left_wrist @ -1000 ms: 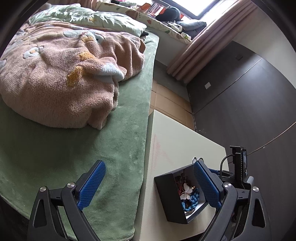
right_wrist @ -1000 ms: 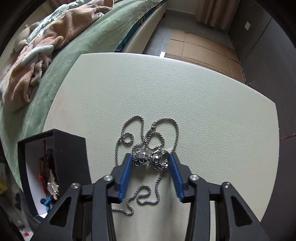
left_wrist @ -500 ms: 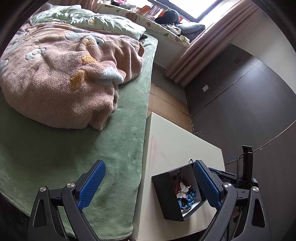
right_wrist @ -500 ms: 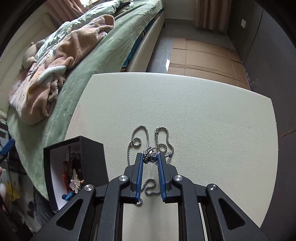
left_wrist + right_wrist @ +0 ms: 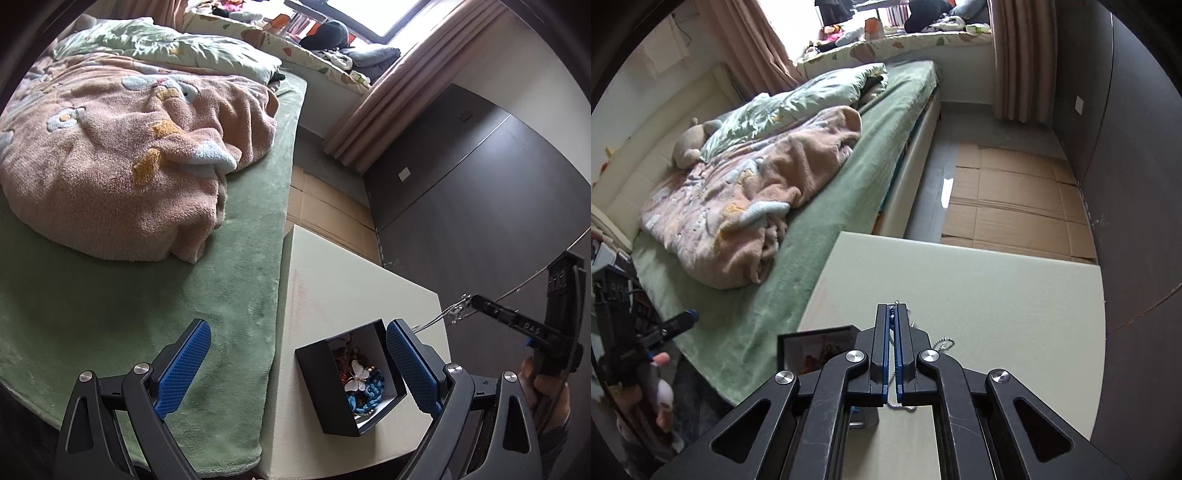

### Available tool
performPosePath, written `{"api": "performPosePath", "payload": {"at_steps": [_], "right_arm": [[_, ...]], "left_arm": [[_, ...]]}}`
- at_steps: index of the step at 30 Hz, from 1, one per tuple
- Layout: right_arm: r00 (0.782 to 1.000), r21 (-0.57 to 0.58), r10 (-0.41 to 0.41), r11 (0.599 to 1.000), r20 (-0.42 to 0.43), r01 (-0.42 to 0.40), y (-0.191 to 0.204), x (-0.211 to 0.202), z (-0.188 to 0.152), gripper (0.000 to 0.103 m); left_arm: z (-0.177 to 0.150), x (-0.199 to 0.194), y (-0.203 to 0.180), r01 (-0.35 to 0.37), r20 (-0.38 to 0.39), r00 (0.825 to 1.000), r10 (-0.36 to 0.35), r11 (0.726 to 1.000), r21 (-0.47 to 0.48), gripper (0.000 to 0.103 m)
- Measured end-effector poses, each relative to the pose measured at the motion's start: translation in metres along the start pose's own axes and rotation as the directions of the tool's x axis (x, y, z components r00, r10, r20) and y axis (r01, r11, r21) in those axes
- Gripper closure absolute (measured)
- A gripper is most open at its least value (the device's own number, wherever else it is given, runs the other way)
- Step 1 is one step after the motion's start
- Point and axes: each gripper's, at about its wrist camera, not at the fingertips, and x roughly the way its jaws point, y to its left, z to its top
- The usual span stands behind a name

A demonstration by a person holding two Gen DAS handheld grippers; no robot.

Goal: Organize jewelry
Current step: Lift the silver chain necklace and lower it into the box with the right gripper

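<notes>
A black jewelry box [image 5: 332, 380] sits open on the cream table [image 5: 332, 280]; it holds beads, a blue chain and a white butterfly piece [image 5: 355, 376]. My right gripper [image 5: 894, 310] is shut on a silver chain necklace [image 5: 942, 344] and holds it lifted above the table, right of the box [image 5: 812, 349]. In the left wrist view the right gripper [image 5: 471, 301] shows with the chain [image 5: 443, 315] hanging from its tip toward the box. My left gripper [image 5: 295, 365] is open and empty, hovering above the box and the bed edge.
A bed with a green cover [image 5: 129, 295] and a pink fleece blanket [image 5: 110, 166] borders the table's left side. Dark wall panels [image 5: 480, 203] stand to the right. Cardboard sheets [image 5: 1008, 206] lie on the floor beyond the table.
My right gripper closed on the silver necklace and lifted it off the table, rising and tilting up. My left gripper stayed open and rose slightly.
</notes>
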Motion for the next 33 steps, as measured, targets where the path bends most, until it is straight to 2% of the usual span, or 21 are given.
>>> {"api": "performPosePath", "payload": {"at_steps": [6, 12, 16, 20, 24, 26, 28, 33], "right_arm": [[0.993, -0.047, 0.009, 0.999, 0.114, -0.004, 0.029, -0.056, 0.021, 0.100], [0.976, -0.084, 0.012, 0.996, 0.215, 0.006, 0.055, -0.108, 0.036, 0.101], [0.957, -0.113, 0.014, 0.993, 0.290, 0.020, 0.075, -0.148, 0.050, 0.102], [0.929, -0.149, 0.018, 0.988, 0.371, 0.041, 0.098, -0.194, 0.063, 0.102], [0.908, -0.187, 0.032, 0.981, 0.418, 0.051, 0.120, -0.224, 0.070, 0.102], [0.912, -0.200, 0.041, 0.979, 0.408, 0.046, 0.128, -0.223, 0.069, 0.102], [0.930, -0.198, 0.061, 0.980, 0.362, 0.012, 0.129, -0.210, 0.064, 0.102], [0.979, -0.124, 0.040, 0.992, 0.202, -0.015, 0.105, -0.138, 0.043, 0.102]], "left_arm": [[-0.003, -0.004, -0.007, 0.016, 0.004, 1.000, -0.016, 1.000, 0.012, 0.007], [-0.004, -0.011, -0.011, 0.027, 0.010, 1.000, -0.027, 1.000, 0.013, 0.007], [-0.005, -0.015, -0.015, 0.032, 0.014, 0.999, -0.033, 0.999, 0.015, 0.007], [-0.005, -0.019, -0.017, 0.037, 0.019, 0.999, -0.037, 0.999, 0.016, 0.007], [-0.004, -0.024, -0.017, 0.040, 0.031, 0.999, -0.040, 0.999, 0.010, 0.007], [-0.004, -0.027, -0.016, 0.039, 0.034, 0.999, -0.040, 0.999, 0.007, 0.007], [-0.005, -0.028, -0.014, 0.039, 0.034, 0.999, -0.039, 0.999, 0.004, 0.007], [-0.008, -0.029, -0.012, 0.030, 0.030, 0.999, -0.031, 0.999, 0.010, 0.007]]}}
